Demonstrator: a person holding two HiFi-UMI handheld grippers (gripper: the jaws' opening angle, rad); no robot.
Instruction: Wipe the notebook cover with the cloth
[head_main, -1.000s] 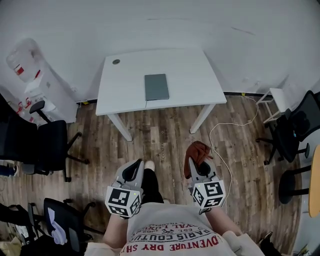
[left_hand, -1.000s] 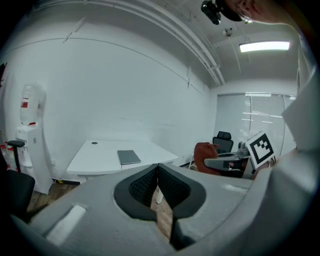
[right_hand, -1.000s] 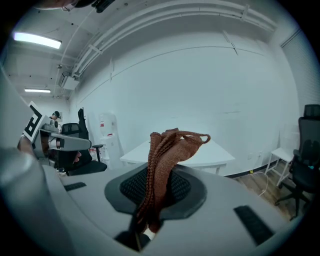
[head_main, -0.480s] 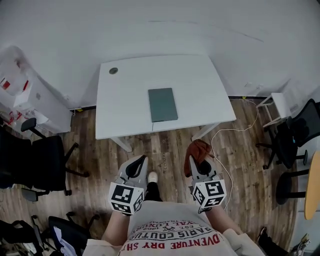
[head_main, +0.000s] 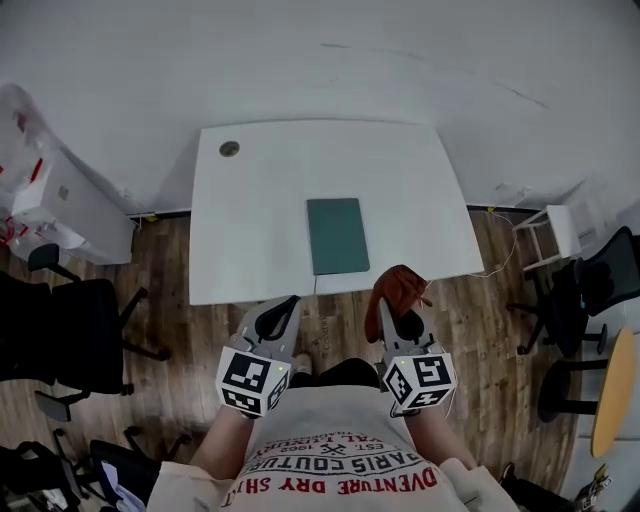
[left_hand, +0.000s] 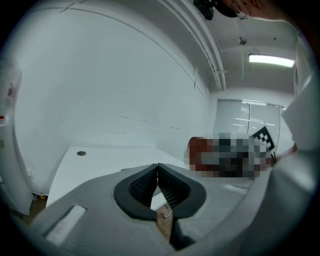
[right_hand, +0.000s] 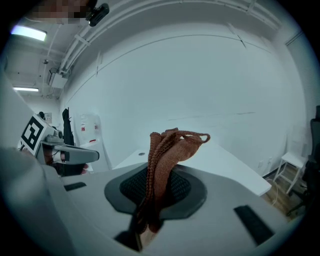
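A dark green notebook (head_main: 337, 235) lies flat near the front middle of the white table (head_main: 260, 220). My right gripper (head_main: 393, 308) is shut on a rust-brown cloth (head_main: 398, 288), which bunches up out of its jaws (right_hand: 167, 150) just at the table's front edge, to the right of the notebook. My left gripper (head_main: 280, 312) is shut with nothing in it (left_hand: 158, 172), just short of the table's front edge and left of the notebook.
A small round grommet (head_main: 229, 148) sits at the table's far left corner. Black office chairs (head_main: 60, 330) stand to the left and a chair (head_main: 590, 290) to the right on the wood floor. A white stool (head_main: 555, 235) is at the right, a white cabinet (head_main: 55, 205) at the left.
The table and notebook have drawn closer in the head view; both grippers now reach the table's front edge. The cloth stays clamped in the right gripper.
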